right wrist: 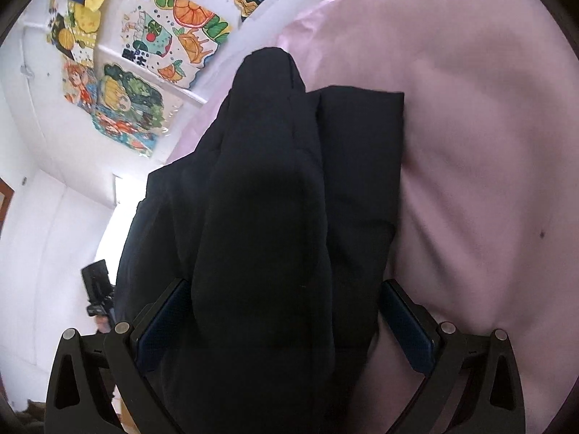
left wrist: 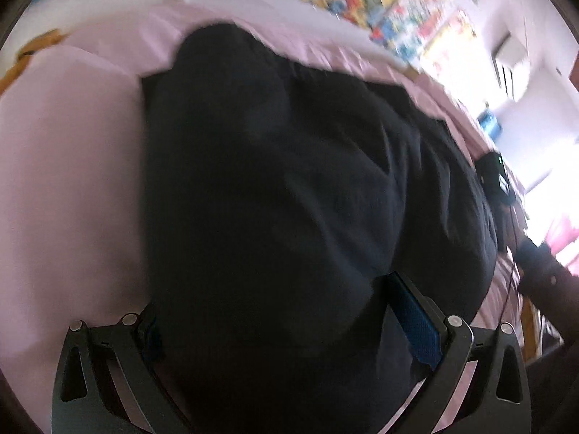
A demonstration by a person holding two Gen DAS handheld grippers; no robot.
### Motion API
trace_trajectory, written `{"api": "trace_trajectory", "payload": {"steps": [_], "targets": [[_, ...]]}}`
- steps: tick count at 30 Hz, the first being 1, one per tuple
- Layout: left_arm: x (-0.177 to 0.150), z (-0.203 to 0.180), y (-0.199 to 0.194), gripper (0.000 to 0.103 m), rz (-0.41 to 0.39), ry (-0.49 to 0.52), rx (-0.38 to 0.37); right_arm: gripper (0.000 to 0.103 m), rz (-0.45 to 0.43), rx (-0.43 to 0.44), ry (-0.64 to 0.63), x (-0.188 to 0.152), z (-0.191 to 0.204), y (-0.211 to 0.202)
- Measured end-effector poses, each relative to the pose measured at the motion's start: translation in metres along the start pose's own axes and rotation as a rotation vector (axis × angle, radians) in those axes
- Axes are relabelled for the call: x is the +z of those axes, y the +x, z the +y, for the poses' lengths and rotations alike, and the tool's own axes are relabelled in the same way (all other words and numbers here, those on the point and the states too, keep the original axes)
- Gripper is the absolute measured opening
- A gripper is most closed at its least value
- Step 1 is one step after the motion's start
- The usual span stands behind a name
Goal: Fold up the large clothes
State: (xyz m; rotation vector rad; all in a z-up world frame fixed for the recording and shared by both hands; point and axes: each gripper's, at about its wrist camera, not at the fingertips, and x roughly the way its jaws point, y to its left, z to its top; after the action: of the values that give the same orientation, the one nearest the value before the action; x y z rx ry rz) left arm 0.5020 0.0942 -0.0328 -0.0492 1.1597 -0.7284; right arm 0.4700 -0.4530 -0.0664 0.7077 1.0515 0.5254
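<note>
Both my claws, left gripper (left wrist: 282, 325) and right gripper (right wrist: 286, 320), clamp thick bunches of the soft, floppy dark garment (right wrist: 275, 188) trailing toward twelve o'clock over the pink bedsheet (right wrist: 470, 144).

The bed (left wrist: 65, 166) is covered by a pale pink sheet (right wrist: 470, 181) with shallow creases and soft folds. 1 dark navy garment (left wrist: 289, 199) rests on the sheet, bunched in thick layers. In the right wrist view, the garment's (right wrist: 267, 217) far edge lies flat on the sheet, with a squared corner beside a rounded fold.
</note>
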Motion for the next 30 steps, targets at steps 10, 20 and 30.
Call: {"api": "trace_trajectory", "payload": {"steps": [10, 20, 30], "targets": [[0.012, 0.027, 0.0, 0.101, 0.026, -0.107, -0.113, 0.103, 0.012, 0.003, 0.0, 0.0, 0.0, 0.005], [0.018, 0.034, 0.01, 0.101, 0.07, -0.155, -0.138, 0.103, 0.042, 0.016, 0.015, -0.003, 0.0, 0.012], [0.009, 0.018, -0.002, 0.076, -0.003, -0.17, -0.049, 0.069, 0.019, -0.015, -0.004, -0.006, 0.018, 0.005]]}}
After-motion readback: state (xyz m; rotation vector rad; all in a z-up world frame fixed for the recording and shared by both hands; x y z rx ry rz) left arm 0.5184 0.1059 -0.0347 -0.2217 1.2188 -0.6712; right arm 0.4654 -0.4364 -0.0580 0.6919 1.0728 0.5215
